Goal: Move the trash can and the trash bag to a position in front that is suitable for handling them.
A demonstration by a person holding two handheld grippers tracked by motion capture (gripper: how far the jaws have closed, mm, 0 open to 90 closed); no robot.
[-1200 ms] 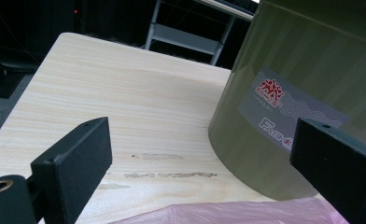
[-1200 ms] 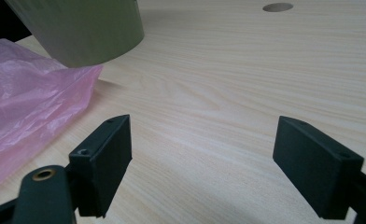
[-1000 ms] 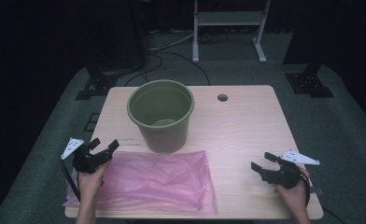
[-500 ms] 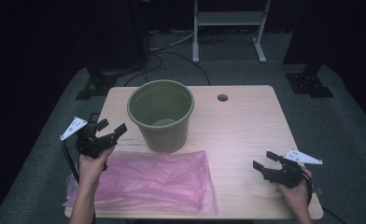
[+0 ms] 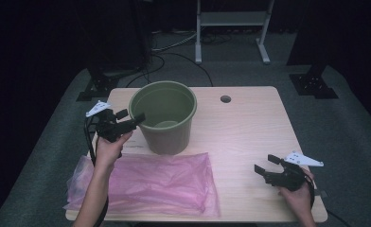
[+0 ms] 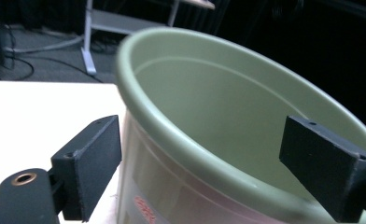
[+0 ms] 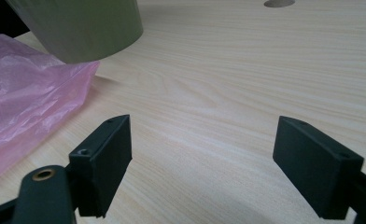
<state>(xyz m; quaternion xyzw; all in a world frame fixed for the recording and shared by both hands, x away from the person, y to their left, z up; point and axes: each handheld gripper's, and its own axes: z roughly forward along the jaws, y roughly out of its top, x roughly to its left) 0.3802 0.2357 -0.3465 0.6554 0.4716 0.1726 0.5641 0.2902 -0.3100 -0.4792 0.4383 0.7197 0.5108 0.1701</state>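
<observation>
I have the left gripper [image 5: 129, 121] raised at the left rim of the olive-green round plastic bucket [image 5: 164, 120], which stands upright at the centre left of the high view, on the pale wooden tabletop [image 5: 250, 127]. Its fingers [image 6: 90, 161] are spread wide, and in the left gripper view the bucket's rolled rim [image 6: 190, 149] runs between them, one finger outside the wall and the other over the inside. To do this well, I judge I should lower a little so both fingers overlap the wall below the rim, then close squarely across it; a bite on the lip alone could slip or tip the bucket. The right gripper [image 5: 273, 171] waits low at the lower right of the high view, its fingers [image 7: 104, 161] also wide and holding nothing, over bare wood. The crumpled translucent pink plastic bag [image 5: 145, 182] lies flat along the lower left, its far edge just at the bucket's base, so dragging the bucket toward me could catch it. A round cable hole [image 5: 225, 99] sits well apart, upper centre.
</observation>
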